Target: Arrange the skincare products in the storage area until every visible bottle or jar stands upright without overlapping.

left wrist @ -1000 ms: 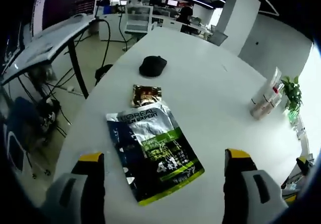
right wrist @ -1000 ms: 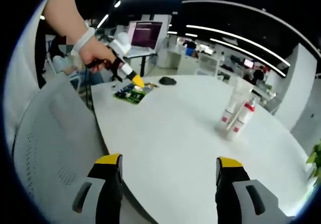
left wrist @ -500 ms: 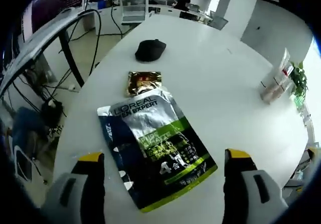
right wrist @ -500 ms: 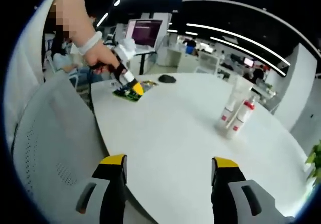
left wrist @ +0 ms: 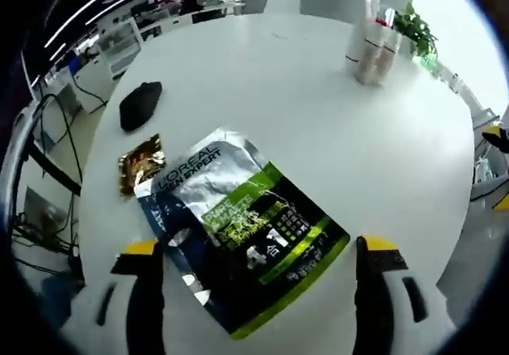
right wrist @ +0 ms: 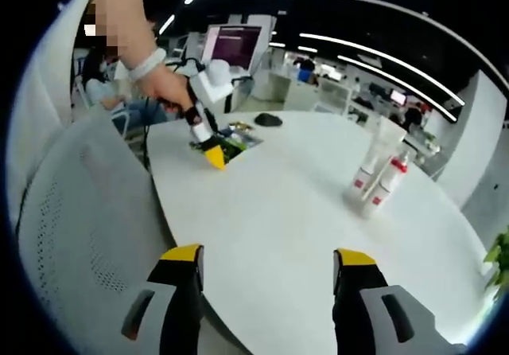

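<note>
Left gripper (left wrist: 253, 247) hovers over the flat pouch (left wrist: 238, 226), jaws wide and empty.

The left gripper points down at the table (left wrist: 302, 108) with one jaw on each side of the pouch, probably to line up a pick, because the pouch lies flat and cannot count as upright. The pouch is silver and dark with a green band (the print reads "L'OREAL"), glossy and a little wrinkled; a small gold sachet (left wrist: 140, 162) touches its corner, and a black mouse (left wrist: 140, 104) lies farther off. The tubes (left wrist: 370, 37) stand upright together near the far edge, well apart from the pouch. The right gripper (right wrist: 266, 279) waits low at the table edge beside a chair (right wrist: 75, 228), jaws also wide, holding nothing.
</note>
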`<state>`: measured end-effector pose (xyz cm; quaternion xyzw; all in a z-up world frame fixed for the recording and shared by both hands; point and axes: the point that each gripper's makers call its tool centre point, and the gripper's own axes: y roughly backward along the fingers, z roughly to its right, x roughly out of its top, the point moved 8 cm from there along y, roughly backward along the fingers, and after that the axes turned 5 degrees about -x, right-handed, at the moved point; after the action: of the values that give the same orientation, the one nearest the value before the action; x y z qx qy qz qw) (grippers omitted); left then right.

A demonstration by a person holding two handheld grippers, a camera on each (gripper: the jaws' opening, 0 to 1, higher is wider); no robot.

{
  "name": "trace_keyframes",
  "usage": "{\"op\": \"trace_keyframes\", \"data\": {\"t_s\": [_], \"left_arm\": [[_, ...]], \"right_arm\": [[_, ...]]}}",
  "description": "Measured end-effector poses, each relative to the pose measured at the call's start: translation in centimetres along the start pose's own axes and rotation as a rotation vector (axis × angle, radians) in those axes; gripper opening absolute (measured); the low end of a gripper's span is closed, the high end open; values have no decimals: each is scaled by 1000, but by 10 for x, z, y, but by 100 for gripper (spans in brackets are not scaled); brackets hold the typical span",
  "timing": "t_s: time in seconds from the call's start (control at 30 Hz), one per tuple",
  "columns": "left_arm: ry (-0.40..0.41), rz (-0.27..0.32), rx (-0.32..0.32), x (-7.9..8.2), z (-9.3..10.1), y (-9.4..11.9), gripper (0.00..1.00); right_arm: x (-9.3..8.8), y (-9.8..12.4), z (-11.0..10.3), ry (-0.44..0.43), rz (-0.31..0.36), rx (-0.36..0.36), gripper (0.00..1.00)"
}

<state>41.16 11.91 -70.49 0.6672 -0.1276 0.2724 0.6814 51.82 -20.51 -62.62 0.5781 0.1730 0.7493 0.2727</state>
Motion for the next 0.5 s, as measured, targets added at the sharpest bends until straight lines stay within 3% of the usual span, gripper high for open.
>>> {"op": "trace_keyframes", "data": {"t_s": [0.13,0.2,0.3,0.33,0.37,0.5], "left_arm": [[-108,-14,-80,1,5,-7,99],[-92,10,-100,5,4,-9,99],[129,74,-64,22,2,-6,95],[156,87,-59,24,1,-6,95],[226,150,-23,35,0,-6,95],[327,154,35,47,3,-12,99]], "right_arm": [[0,0,0,-3,-1,1,68],[-1,0,0,-1,-4,1,68],[-1,-1,0,0,-5,0,67],[-1,-1,0,1,-6,0,67],[-1,-1,0,2,-7,0,67],[-1,-1,-1,7,-9,1,67]]}}
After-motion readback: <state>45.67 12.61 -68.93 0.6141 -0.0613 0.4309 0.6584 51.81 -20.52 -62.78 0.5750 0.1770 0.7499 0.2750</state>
